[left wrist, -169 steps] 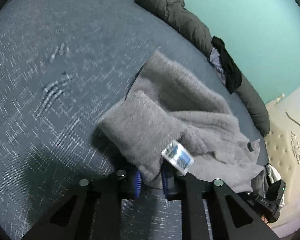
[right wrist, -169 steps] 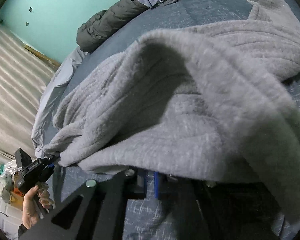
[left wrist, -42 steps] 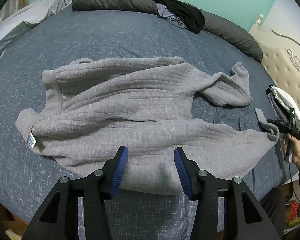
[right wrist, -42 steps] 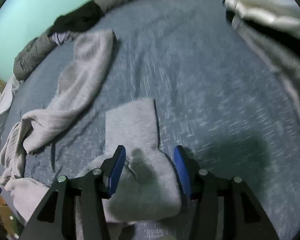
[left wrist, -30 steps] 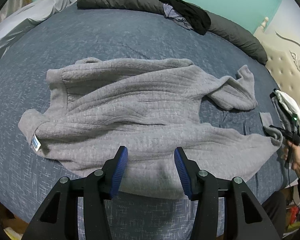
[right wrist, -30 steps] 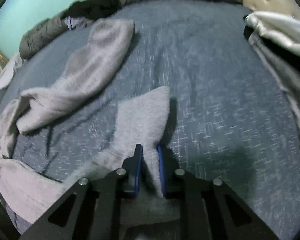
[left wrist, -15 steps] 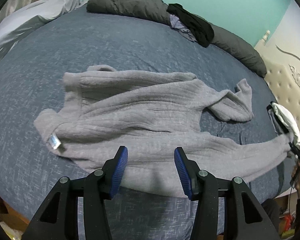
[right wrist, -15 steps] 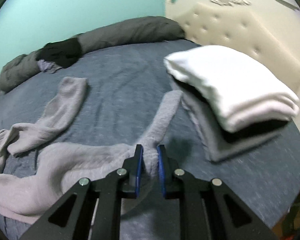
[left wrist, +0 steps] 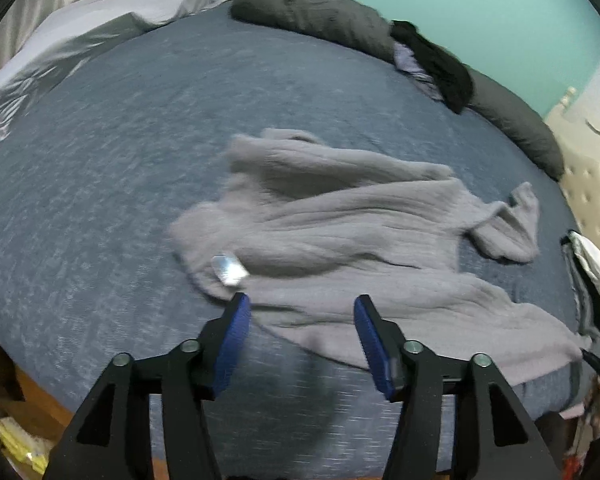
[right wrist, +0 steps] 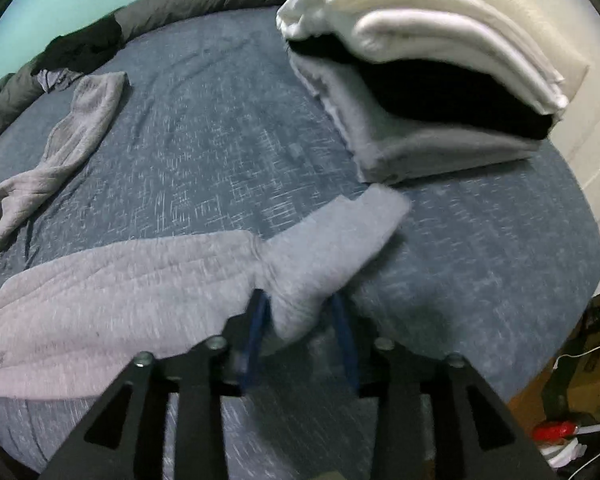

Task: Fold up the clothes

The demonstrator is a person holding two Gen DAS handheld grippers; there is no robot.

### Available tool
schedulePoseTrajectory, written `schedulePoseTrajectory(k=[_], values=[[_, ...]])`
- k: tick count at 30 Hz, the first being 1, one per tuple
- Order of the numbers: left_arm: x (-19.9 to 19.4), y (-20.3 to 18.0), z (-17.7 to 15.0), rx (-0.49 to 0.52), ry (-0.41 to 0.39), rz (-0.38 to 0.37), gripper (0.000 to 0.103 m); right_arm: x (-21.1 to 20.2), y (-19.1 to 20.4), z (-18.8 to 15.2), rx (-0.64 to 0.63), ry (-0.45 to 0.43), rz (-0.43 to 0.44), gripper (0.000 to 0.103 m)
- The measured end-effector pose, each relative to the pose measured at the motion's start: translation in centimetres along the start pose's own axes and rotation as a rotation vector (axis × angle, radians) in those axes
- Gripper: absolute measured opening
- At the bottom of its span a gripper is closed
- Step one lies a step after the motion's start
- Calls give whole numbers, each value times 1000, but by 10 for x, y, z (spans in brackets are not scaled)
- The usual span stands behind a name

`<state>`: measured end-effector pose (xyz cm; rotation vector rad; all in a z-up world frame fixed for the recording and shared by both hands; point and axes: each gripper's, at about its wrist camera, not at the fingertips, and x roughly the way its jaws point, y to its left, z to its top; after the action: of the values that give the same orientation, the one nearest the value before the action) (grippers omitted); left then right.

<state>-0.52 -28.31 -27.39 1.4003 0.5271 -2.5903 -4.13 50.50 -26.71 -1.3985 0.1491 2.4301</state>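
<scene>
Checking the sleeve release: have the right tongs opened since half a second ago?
Yes. The right tongs now stand apart, with the grey sweater cuff loose between them beside the folded stack.

We see one grey fuzzy ribbed sweater [left wrist: 340,232] spread flat and rumpled on the blue bed, centre-right of the left view. White tag [left wrist: 228,268] at lower left, one sleeve bunched far right, other sleeve [right wrist: 324,240] stretched toward frame bottom.
</scene>
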Motion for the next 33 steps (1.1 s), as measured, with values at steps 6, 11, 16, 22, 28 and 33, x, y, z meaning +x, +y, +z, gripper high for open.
schedulePoseTrajectory(k=[6,11,16,22,28,33], values=[[26,33,4,-72,24,37,60,-37,-6,0,4,-118,13,43],[50,54,5,-141,29,10,60,-45,13,9,-6,-186,74,43],[70,65,7,-175,26,-27,60,-47,30,10,-21,-201,120,43],[74,64,14,-187,-9,-50,15,-46,47,10,-42,-204,144,43],[29,68,40,-171,-120,-12,7,-48,59,11,-53,-214,162,43],[2,89,58,-211,-148,59,7,-54,65,10,-68,-222,188,43]])
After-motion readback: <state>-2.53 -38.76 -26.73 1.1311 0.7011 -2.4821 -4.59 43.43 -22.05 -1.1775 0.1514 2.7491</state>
